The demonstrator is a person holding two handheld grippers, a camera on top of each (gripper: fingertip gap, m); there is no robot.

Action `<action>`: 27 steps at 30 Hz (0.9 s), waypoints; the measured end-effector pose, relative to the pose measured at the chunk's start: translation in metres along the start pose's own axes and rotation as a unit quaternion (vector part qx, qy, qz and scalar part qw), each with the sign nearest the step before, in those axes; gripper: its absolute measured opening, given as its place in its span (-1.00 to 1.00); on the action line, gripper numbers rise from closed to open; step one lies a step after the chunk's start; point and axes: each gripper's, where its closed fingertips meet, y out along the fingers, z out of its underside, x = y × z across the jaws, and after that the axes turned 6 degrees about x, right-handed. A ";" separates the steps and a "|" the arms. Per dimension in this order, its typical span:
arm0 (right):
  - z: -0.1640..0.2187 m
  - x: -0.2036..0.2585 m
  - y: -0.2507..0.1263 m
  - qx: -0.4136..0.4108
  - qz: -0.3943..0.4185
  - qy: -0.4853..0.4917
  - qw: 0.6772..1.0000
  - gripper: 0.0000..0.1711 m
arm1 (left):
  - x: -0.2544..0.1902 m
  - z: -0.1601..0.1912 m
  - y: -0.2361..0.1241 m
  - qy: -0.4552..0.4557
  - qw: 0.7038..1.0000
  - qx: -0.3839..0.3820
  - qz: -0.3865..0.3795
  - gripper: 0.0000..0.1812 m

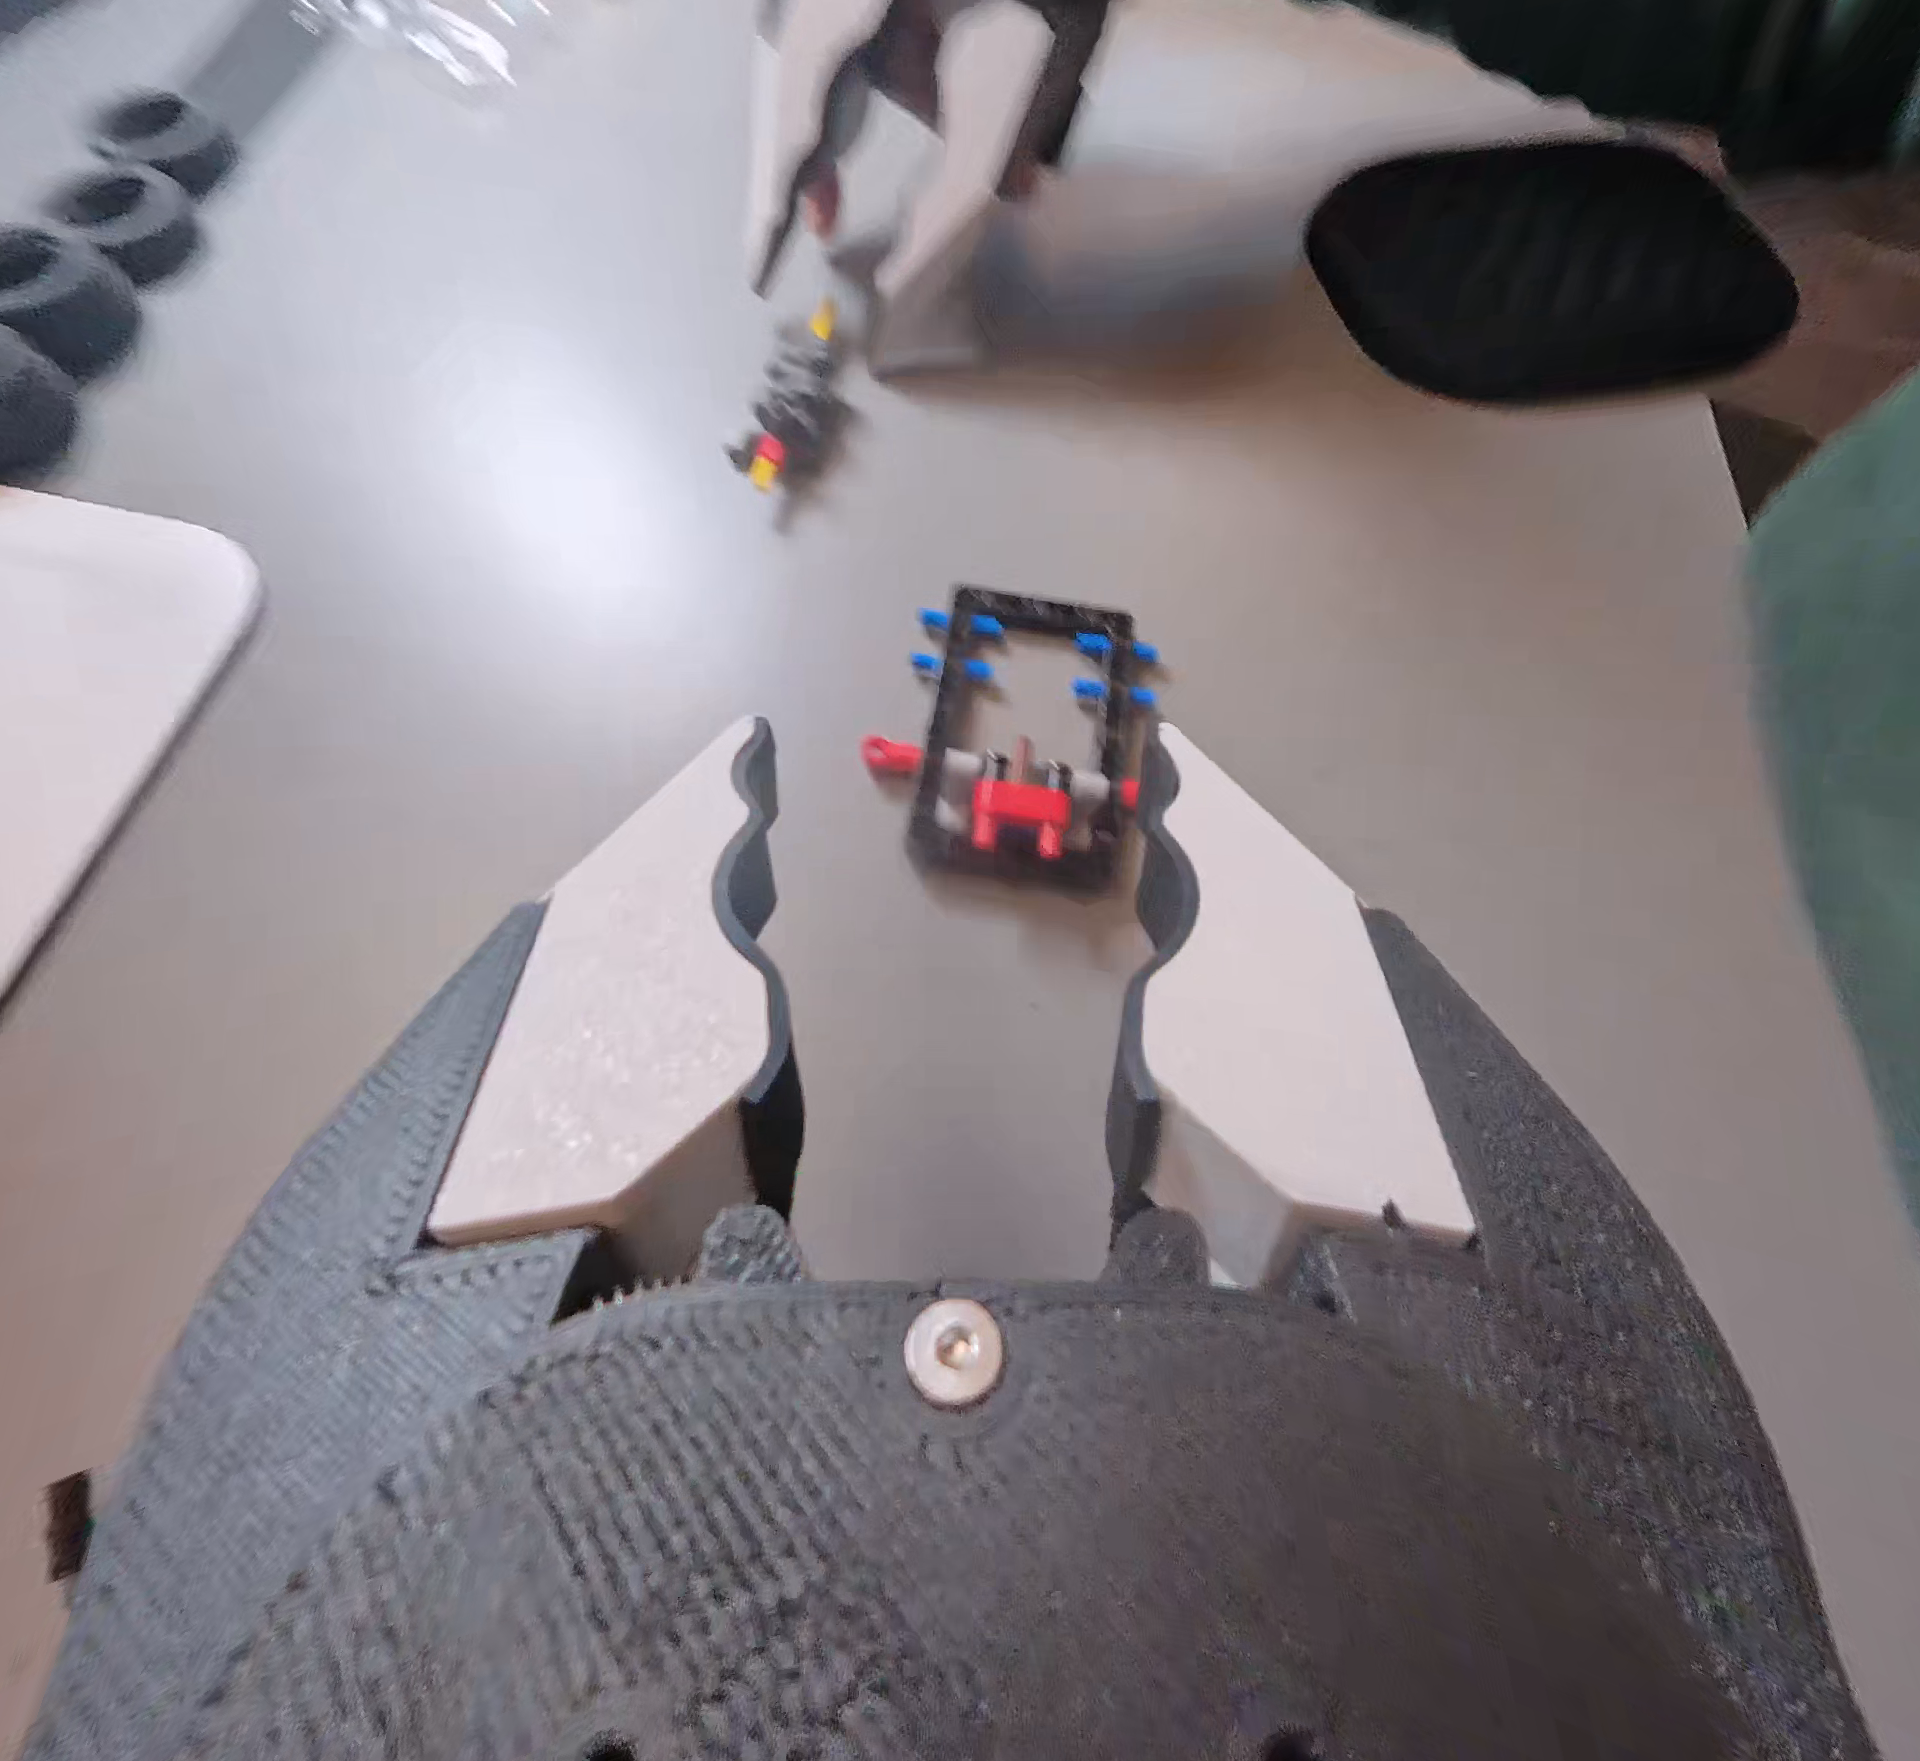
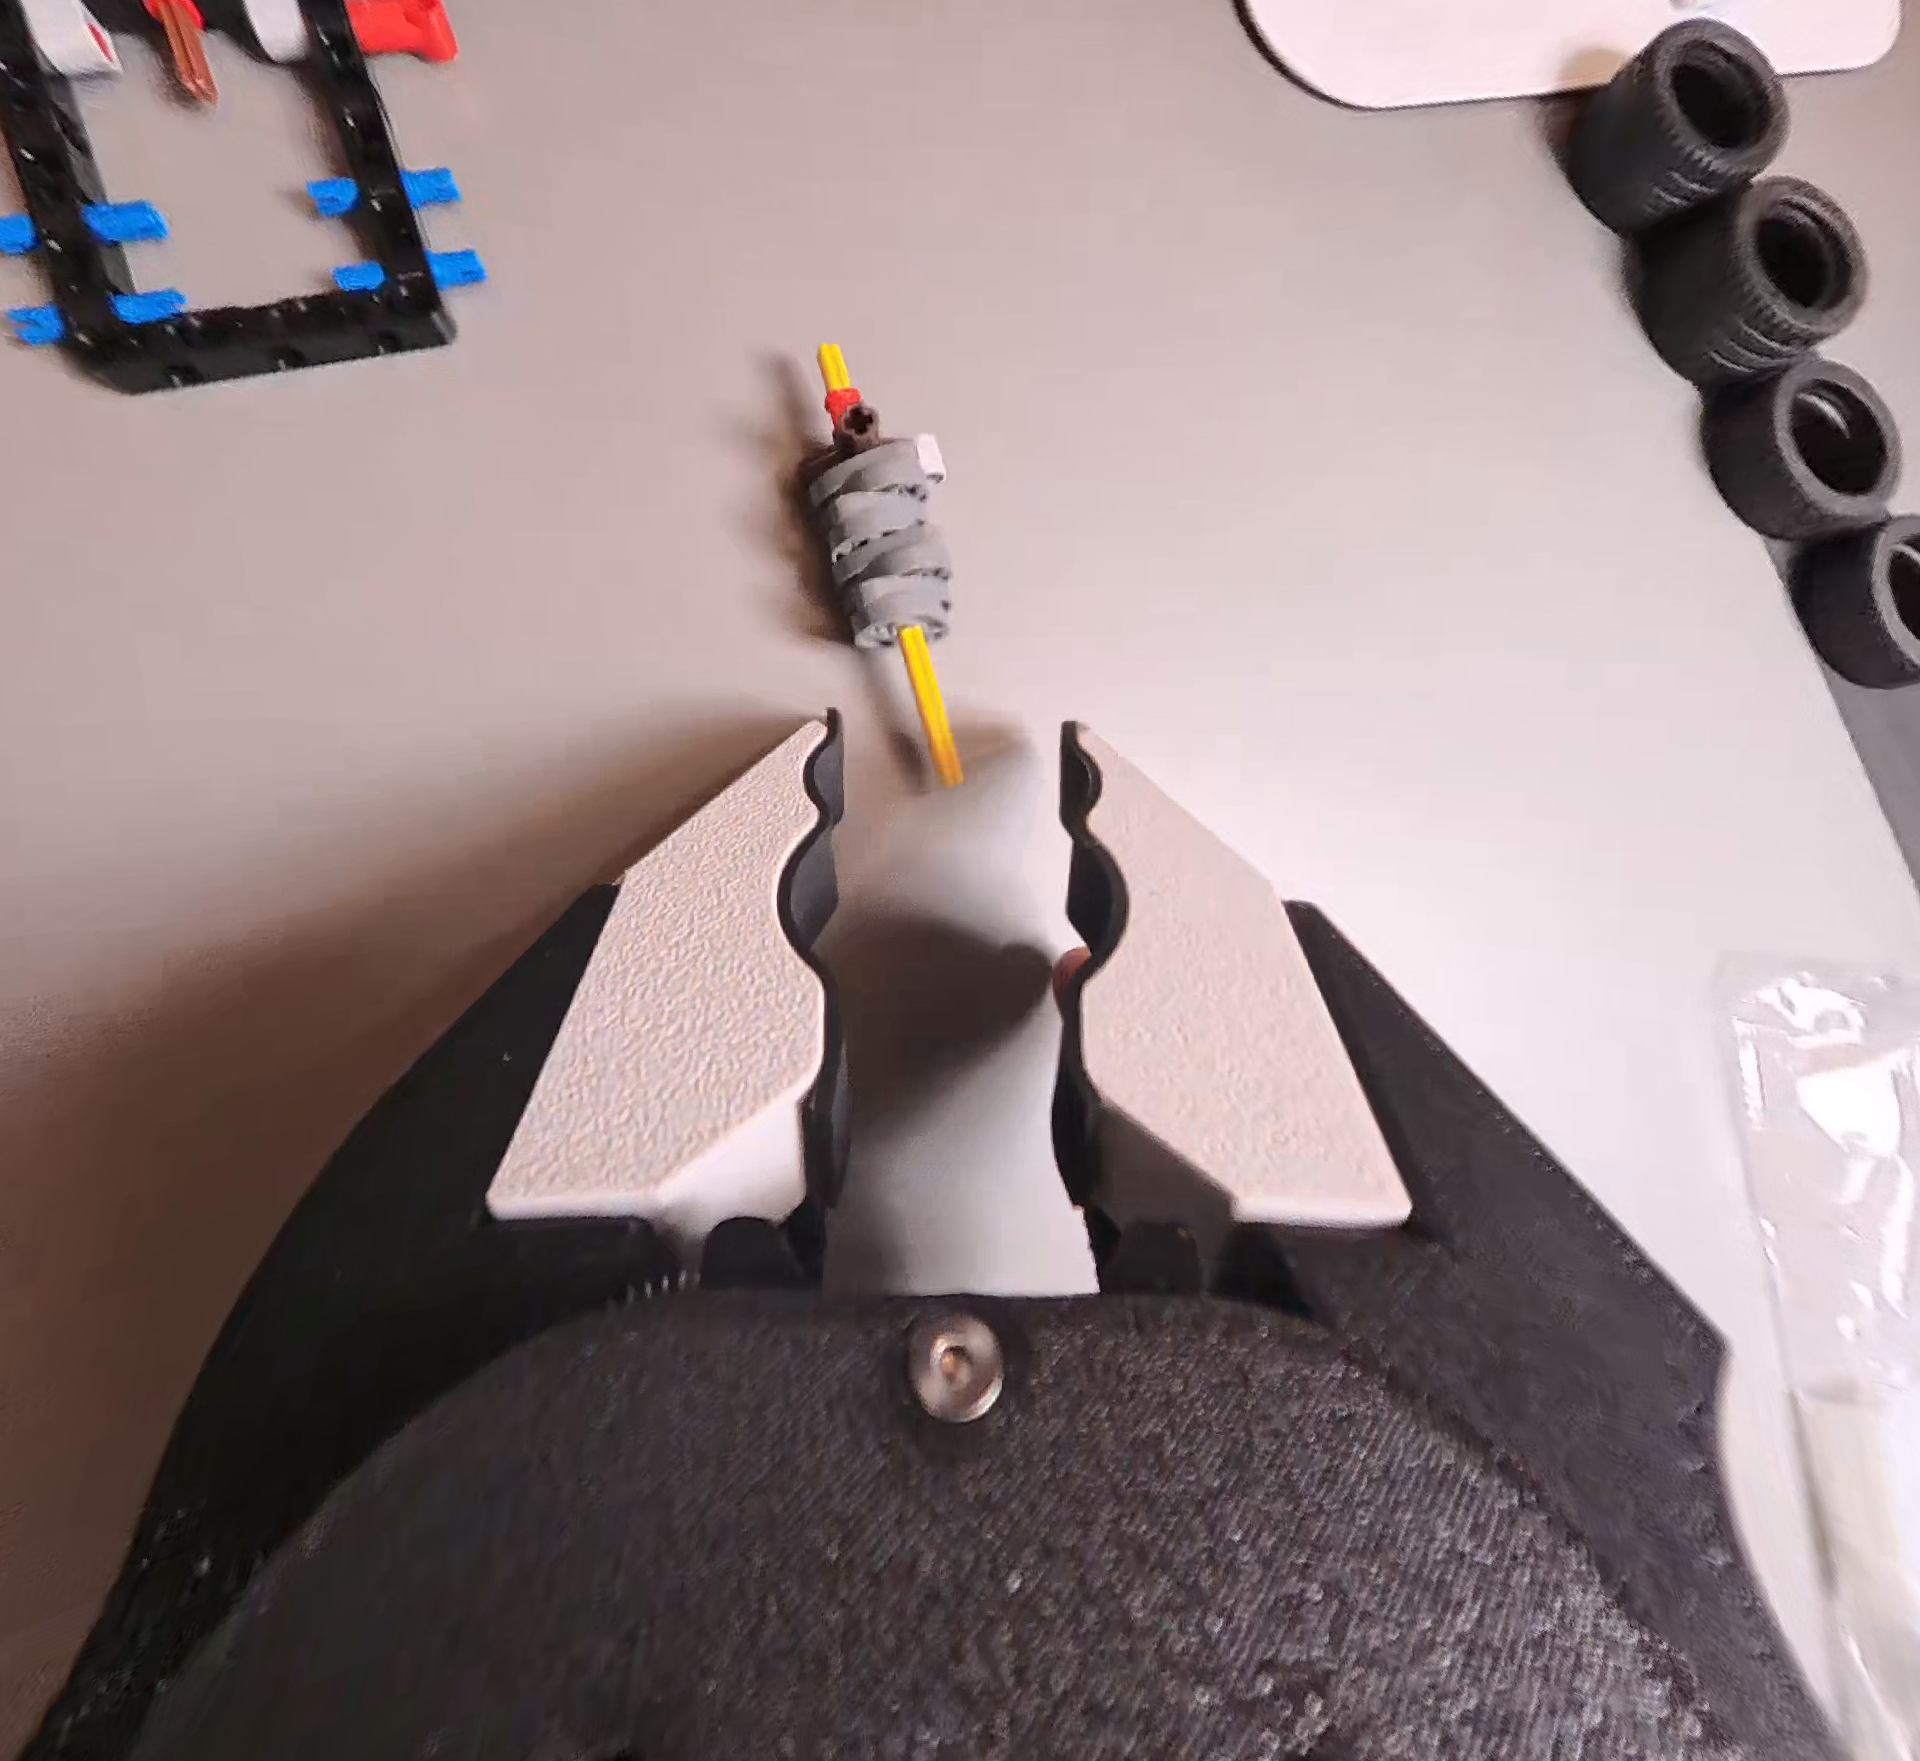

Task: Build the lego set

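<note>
- Left hand-held gripper (image 1: 961,755) spread, empty, above grey worktop (image 1: 468,485); black lego frame (image 1: 1023,740) with blue pins and red parts lies just ahead, near its right finger.
- Right hand-held gripper (image 2: 951,745) spread, empty; yellow axle with grey gear stack (image 2: 888,548) lies on worktop, near end between fingertips.
- Four black tyres (image 2: 1766,277) in a row off right.

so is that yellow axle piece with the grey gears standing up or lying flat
Lying flat. The yellow axle piece rests lengthwise on the table, just ahead of the open right gripper, which is not touching it.
</note>
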 end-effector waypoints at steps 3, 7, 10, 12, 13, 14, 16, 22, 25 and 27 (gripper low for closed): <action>-0.002 -0.002 0.006 0.010 -0.026 -0.022 0.999 -0.74 | -0.012 0.027 0.011 0.019 0.999 0.049 0.005 -0.19; -0.010 0.011 0.004 -0.007 -0.055 -0.047 0.997 -0.98 | -0.013 0.051 0.024 0.037 0.996 0.083 -0.017 -0.21; -0.021 0.025 -0.007 -0.045 -0.059 -0.048 0.996 -0.97 | -0.015 0.052 0.033 0.055 0.994 0.088 -0.022 -0.24; -0.030 0.038 -0.016 -0.070 -0.055 -0.053 0.995 -0.97 | -0.014 0.052 0.039 0.068 0.993 0.093 -0.025 -0.27; -0.035 0.046 -0.020 -0.081 -0.055 -0.056 0.994 -0.98 | -0.015 0.052 0.042 0.069 0.993 0.092 -0.021 -0.30; -0.040 0.054 -0.024 -0.092 -0.056 -0.058 0.993 -0.98 | -0.016 0.051 0.044 0.069 0.994 0.088 -0.018 -0.34; -0.048 0.071 -0.030 -0.107 -0.060 -0.064 0.990 -0.98 | -0.016 0.050 0.046 0.071 0.994 0.080 -0.018 -0.37; -0.059 0.107 -0.025 -0.098 -0.068 -0.097 0.988 -0.98 | -0.017 0.048 0.048 0.075 0.995 0.064 -0.020 -0.37; -0.063 0.116 -0.017 -0.093 -0.067 -0.112 0.987 -0.98 | -0.017 0.048 0.048 0.073 0.995 0.058 -0.020 -0.37; -0.062 0.117 -0.012 -0.081 -0.065 -0.114 0.988 -0.98 | -0.017 0.047 0.048 0.073 0.995 0.057 -0.020 -0.37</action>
